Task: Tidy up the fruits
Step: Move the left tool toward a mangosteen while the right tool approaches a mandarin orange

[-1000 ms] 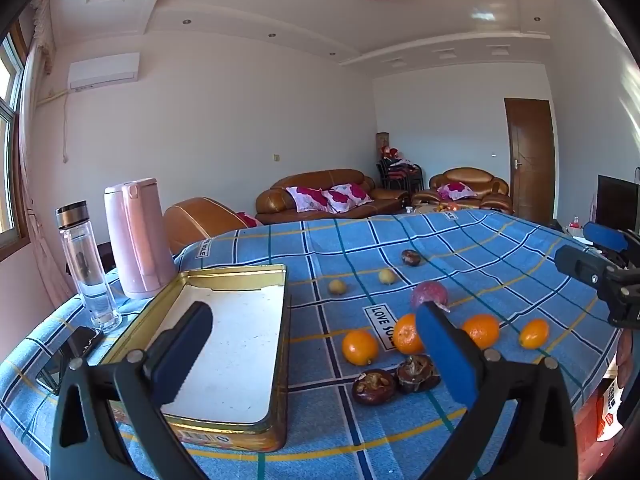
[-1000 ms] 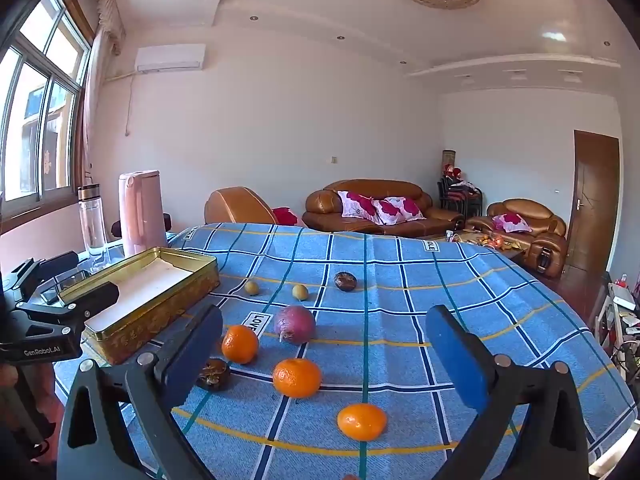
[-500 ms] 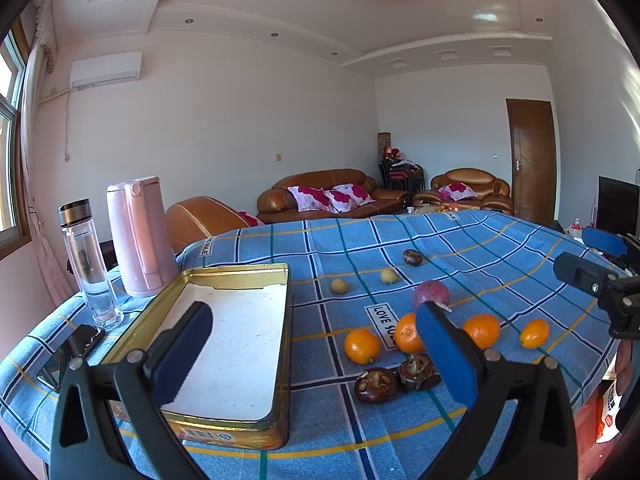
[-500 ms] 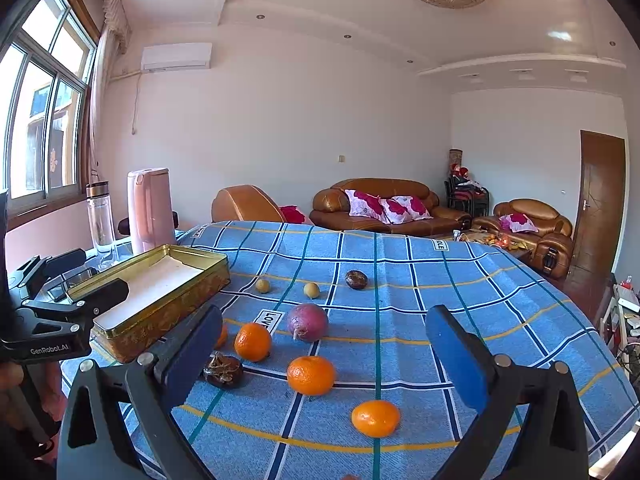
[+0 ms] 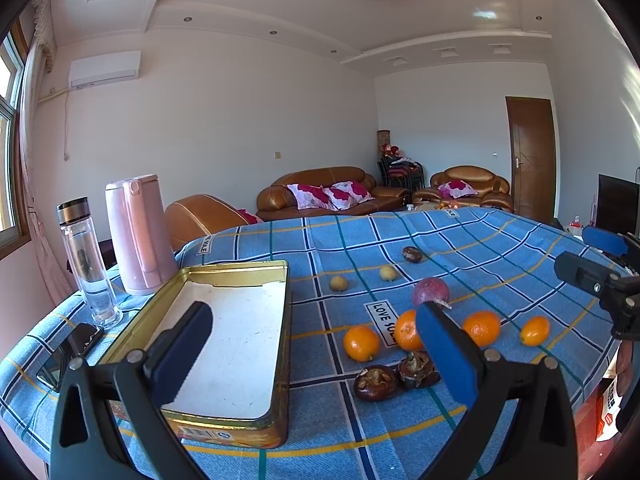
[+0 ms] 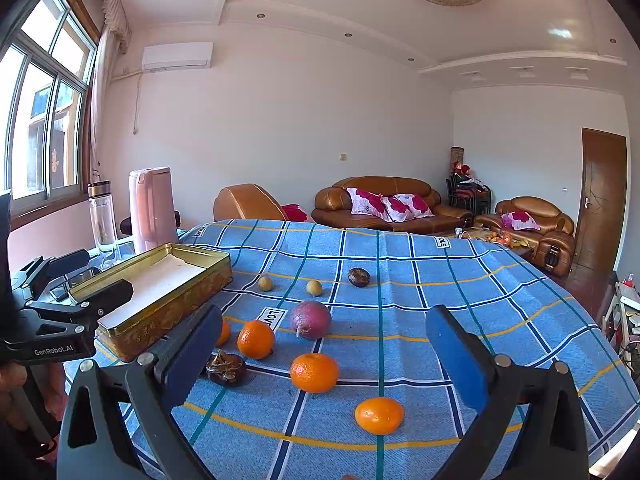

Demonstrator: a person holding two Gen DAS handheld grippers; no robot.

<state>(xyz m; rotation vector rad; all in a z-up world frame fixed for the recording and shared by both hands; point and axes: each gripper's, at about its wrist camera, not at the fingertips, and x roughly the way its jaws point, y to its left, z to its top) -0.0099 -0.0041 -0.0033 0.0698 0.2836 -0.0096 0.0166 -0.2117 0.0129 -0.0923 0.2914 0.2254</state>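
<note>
Several oranges lie on the blue checked tablecloth, such as one orange (image 5: pixel 361 343) in the left wrist view and another (image 6: pixel 314 372) in the right wrist view. A purple round fruit (image 6: pixel 310 319) sits behind them, with dark wrinkled fruits (image 5: pixel 375 383) in front and two small yellow fruits (image 5: pixel 338 283) farther back. An empty gold tin box (image 5: pixel 236 332) stands at the left, also seen in the right wrist view (image 6: pixel 160 280). My left gripper (image 5: pixel 316 344) is open above the table's near edge. My right gripper (image 6: pixel 326 356) is open and empty over the oranges.
A pink kettle (image 5: pixel 138 236), a clear bottle (image 5: pixel 86 268) and a phone (image 5: pixel 68 354) stand left of the tin. The table edge drops off at the right (image 6: pixel 616 368). Sofas stand beyond the table.
Both grippers have shifted slightly; the fruits appear a little farther right and closer in the right wrist view. Nothing was grasped.
</note>
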